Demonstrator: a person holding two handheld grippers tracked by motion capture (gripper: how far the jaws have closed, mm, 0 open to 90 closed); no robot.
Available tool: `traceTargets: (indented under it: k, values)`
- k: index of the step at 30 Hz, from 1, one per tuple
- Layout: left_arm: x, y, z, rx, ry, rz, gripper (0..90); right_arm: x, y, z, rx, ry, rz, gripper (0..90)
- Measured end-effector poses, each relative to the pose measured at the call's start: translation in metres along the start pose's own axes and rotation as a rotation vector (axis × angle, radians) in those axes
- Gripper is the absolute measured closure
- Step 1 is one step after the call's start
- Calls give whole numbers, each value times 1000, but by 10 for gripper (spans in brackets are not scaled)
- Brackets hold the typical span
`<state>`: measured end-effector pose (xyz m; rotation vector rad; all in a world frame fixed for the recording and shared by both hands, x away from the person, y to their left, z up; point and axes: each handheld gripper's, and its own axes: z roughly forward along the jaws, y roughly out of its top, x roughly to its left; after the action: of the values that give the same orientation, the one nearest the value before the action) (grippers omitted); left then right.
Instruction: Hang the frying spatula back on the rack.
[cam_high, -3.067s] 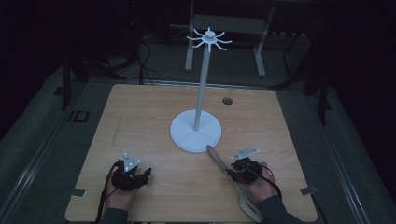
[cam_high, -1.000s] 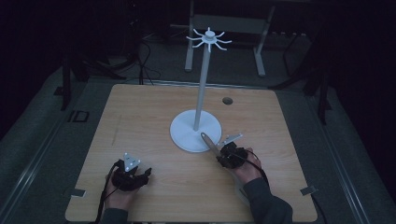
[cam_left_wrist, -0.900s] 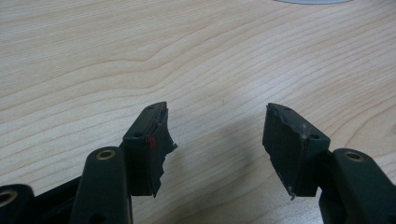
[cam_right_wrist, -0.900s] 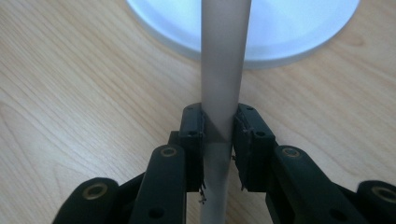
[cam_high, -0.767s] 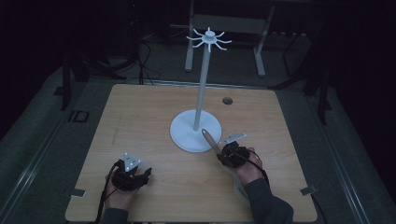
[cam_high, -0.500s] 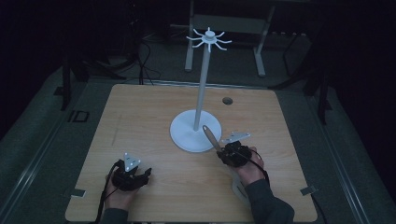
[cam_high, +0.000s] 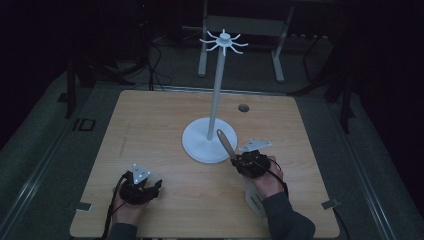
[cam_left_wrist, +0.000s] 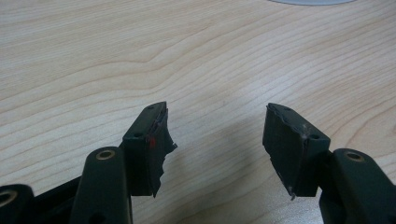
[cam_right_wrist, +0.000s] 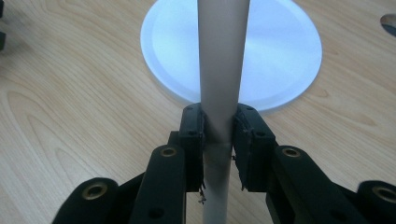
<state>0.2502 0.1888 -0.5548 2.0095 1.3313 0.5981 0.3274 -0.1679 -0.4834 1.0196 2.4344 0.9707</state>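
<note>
A white stand (cam_high: 216, 95) with a ring of hooks at its top rises from a round base (cam_high: 207, 145) at the table's middle. My right gripper (cam_high: 245, 162) is shut on a long wooden utensil (cam_high: 226, 145), gripped on its round handle. The handle's end points up over the base, and the broad end (cam_high: 253, 199) lies below the hand. Seen from the right gripper view, the pale handle (cam_right_wrist: 219, 70) runs up between the pads of my right gripper (cam_right_wrist: 218, 119), over the white base (cam_right_wrist: 280, 56). At the front left my left gripper (cam_high: 142, 187) rests open; its jaws (cam_left_wrist: 217, 140) hold nothing.
The wooden table (cam_high: 150, 130) has a small round hole (cam_high: 243, 107) near its back edge, behind the stand. Dark floor, cables and a metal frame (cam_high: 240, 30) lie beyond the table. A metal clip (cam_high: 329, 203) sits at the front right corner.
My right hand has risen a little and drawn toward the stand's base with the utensil, whose handle end now tilts higher. The left gripper has stayed in place.
</note>
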Motion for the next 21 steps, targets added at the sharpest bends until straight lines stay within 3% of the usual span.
traceTargets:
  k: [21]
  values:
    - [1,0,-1,-14,9,-2,406,4,12,-21,-106,-19,2,741]
